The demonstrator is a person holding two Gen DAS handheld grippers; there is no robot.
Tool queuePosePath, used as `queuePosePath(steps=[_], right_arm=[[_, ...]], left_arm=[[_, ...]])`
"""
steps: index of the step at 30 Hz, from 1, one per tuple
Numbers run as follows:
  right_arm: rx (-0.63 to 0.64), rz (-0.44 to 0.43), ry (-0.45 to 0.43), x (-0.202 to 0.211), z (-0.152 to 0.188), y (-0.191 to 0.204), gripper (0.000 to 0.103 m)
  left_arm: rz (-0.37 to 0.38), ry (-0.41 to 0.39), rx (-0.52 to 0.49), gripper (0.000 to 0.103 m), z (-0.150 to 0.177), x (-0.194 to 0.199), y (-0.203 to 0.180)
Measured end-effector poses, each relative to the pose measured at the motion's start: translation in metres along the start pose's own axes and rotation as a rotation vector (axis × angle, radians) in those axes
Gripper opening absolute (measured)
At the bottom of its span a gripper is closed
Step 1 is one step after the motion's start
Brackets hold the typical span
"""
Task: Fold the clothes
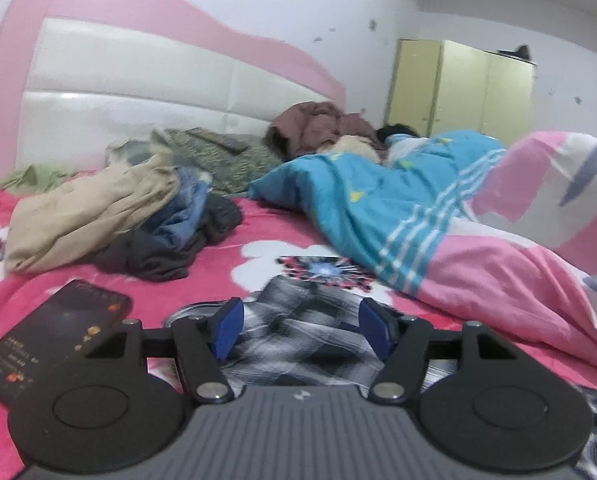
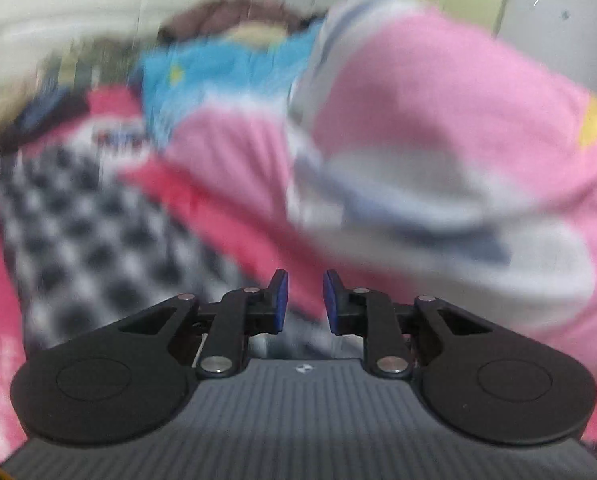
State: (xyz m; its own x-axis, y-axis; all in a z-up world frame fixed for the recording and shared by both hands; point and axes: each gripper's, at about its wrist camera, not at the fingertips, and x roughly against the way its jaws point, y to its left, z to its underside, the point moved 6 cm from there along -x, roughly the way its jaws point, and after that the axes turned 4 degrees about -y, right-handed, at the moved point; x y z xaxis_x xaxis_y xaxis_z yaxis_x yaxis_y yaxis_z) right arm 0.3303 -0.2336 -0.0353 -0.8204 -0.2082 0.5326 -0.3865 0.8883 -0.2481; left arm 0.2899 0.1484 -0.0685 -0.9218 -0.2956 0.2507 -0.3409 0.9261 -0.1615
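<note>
The checked shirt (image 1: 298, 332) lies flat on the bed (image 1: 258, 232) under the wide, empty left gripper (image 1: 300, 330), the right gripper (image 2: 304, 302) stands slightly apart holding nothing, so I'd pinch a clean edge before folding.

— Seen just ahead of the left claw (image 1: 300, 334): a black-and-white checked garment (image 1: 298, 344), lying flat on the pink bedspread, reaching under and between the open pads without touching them.

— And further away?

— Left of and beyond that claw, a rumpled pile of clothes (image 1: 110, 216): beige on top, blue and dark grey beneath, not folded.
</note>
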Motion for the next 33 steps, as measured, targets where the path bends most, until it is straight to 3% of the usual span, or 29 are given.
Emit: queuePosePath(steps=[4,7,11,15,24,33], right_arm=[[0.072,-0.002,0.077,-0.023,0.033,0.02,0.018],[0.154,0.047,0.117,-0.038,0.045,0.025,0.018],[0.174,0.05,0.176,-0.048,0.062,0.018,0.014],[0.185,0.059,0.157,-0.045,0.063,0.018,0.002],[0.192,0.187,0.077,-0.037,0.039,-0.003,0.0],[0.153,0.196,0.13,-0.078,0.036,-0.022,0.0]], left_arm=[[0.03,0.047,-0.042,0.065,0.011,-0.009,-0.015],[0.024,0.087,-0.069,0.065,0.021,-0.017,-0.019],[0.007,0.134,-0.038,0.064,0.027,-0.026,-0.013],[-0.007,0.168,-0.004,0.062,0.031,-0.032,-0.006],[-0.015,0.168,0.02,0.059,0.031,-0.034,-0.001],[-0.022,0.179,0.035,0.058,0.032,-0.036,0.002]])
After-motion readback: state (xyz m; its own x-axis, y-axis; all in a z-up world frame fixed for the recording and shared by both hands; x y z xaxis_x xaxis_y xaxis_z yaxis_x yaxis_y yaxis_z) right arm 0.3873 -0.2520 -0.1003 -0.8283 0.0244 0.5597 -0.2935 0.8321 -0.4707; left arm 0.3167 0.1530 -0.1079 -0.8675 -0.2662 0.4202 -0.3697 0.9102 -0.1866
